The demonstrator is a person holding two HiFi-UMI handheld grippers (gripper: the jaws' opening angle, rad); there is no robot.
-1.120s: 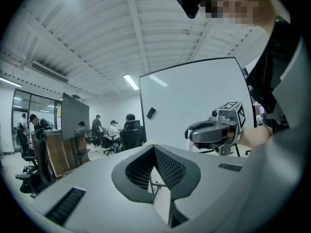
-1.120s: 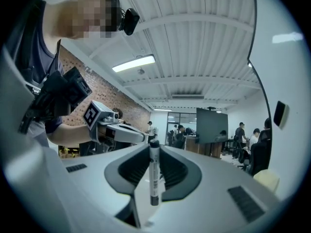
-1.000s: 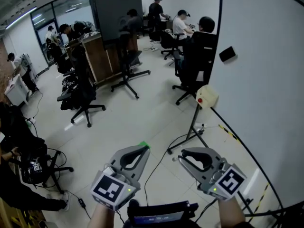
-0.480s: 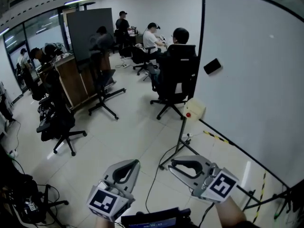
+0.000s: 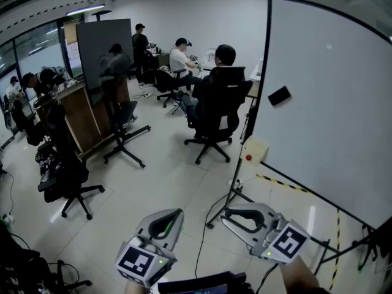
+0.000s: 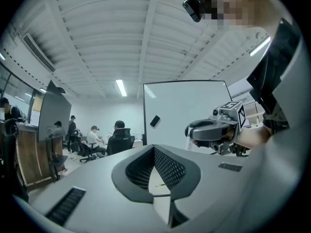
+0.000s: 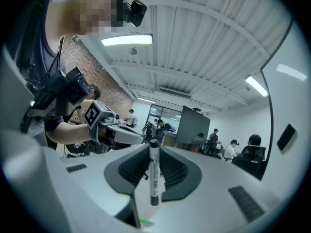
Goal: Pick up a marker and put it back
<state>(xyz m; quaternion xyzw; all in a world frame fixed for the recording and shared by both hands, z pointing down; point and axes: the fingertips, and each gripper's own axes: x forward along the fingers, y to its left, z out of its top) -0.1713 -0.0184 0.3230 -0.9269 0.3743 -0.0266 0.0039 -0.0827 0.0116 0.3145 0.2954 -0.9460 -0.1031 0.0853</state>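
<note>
Gripped upright in the right tongs (image 7: 153,148): a white-barrelled marker with dark ends (image 7: 154,176), pads pressed on either side of its barrel, upper end poking just above the tips. Closed tip to tip with nothing between them: the left tongs (image 6: 154,148), held level just beside the right pair. Both out over the pale tiled floor (image 5: 165,170), near a large whiteboard on a metal stand (image 5: 331,103) with a small black block (image 5: 279,95) stuck to it.

Bright overhead strip light (image 7: 127,40), fisheye warping at edges (dark vignetted corners)
</note>
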